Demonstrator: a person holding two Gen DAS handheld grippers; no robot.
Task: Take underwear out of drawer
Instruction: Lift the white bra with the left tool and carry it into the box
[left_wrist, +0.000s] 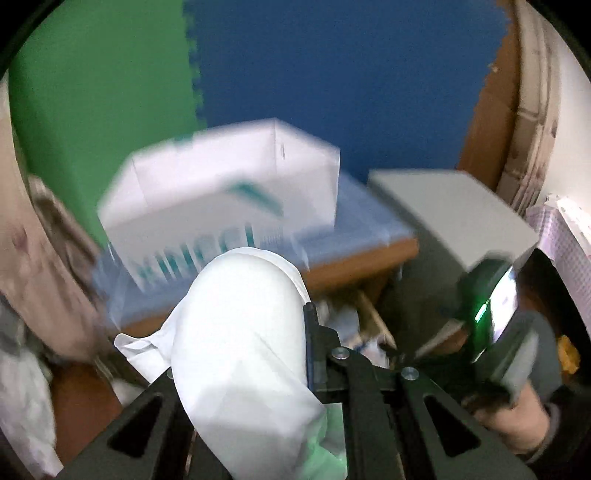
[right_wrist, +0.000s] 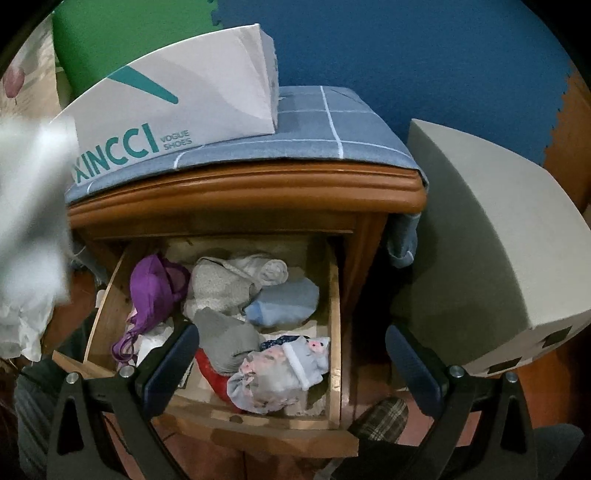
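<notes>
White cotton underwear (left_wrist: 240, 343), soft, light and best pinched at a bunched fold, hangs clamped in the left gripper (left_wrist: 243, 376) above the wooden drawer (right_wrist: 334, 295), while the right gripper (right_wrist: 291, 365) hovers spread wide, holding nothing.

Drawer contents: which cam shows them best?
Right wrist. It looks straight down into the open drawer, with the purple bra, grey socks and floral underwear sharp. Left wrist is blurred; the white garment hides most of the drawer.
</notes>
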